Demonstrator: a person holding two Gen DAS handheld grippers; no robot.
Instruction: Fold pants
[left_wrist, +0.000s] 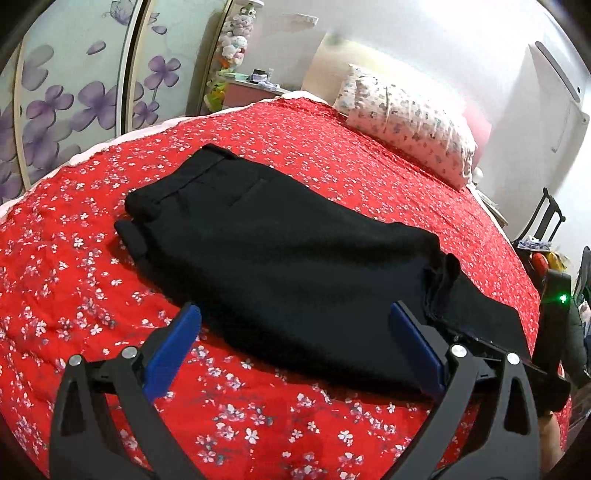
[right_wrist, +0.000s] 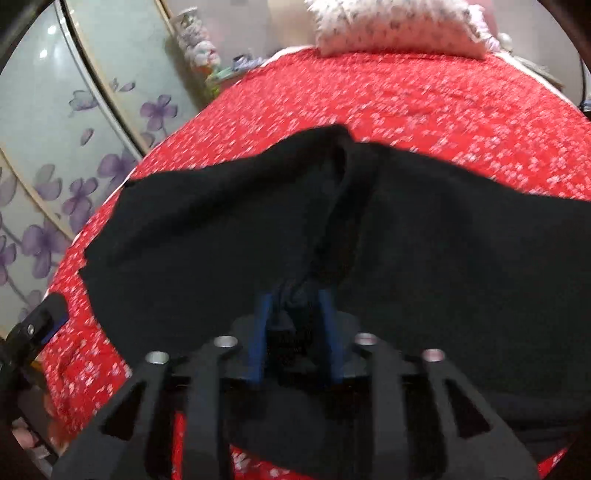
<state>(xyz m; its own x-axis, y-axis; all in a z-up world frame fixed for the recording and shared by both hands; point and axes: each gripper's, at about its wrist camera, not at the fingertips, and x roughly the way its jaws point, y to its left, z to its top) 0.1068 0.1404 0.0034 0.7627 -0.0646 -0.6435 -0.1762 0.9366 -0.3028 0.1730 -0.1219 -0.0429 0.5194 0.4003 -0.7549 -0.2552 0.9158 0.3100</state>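
While the black pants (left_wrist: 280, 254) lie across the middle of the red floral bedspread (left_wrist: 92, 280), the right claw (right_wrist: 295, 306) is clamped on a bunched bit of the fabric, blue fingers (right_wrist: 260, 332) nearly together with cloth pinched between them. Right wrist view is motion-blurred, fabric ridge rises from the pinch toward upper center of frame, so the cloth looks lifted there, probably to carry one end over for a fold. Which part of the pants is pinched, hem or mid-leg, can't tell.

Left claw (left_wrist: 295, 339) is spread wide, nothing between its blue fingers (left_wrist: 173, 350), hanging just over the near edge of the pants at bottom of frame. Judgement: it's staged to pin or catch that edge so the layers don't slide. Waistband end sits toward upper left of the left wrist view; a rumpled hem-like edge shows at center right. Pants look already doubled once, fold not finished.

Right claw's body with a green light (left_wrist: 563, 298) shows at the right edge of the left wrist view. Pillow (left_wrist: 410, 122) at upper right, wardrobe doors (left_wrist: 74, 96) with purple flowers at upper left. No brands, labels or readable writing anywhere.
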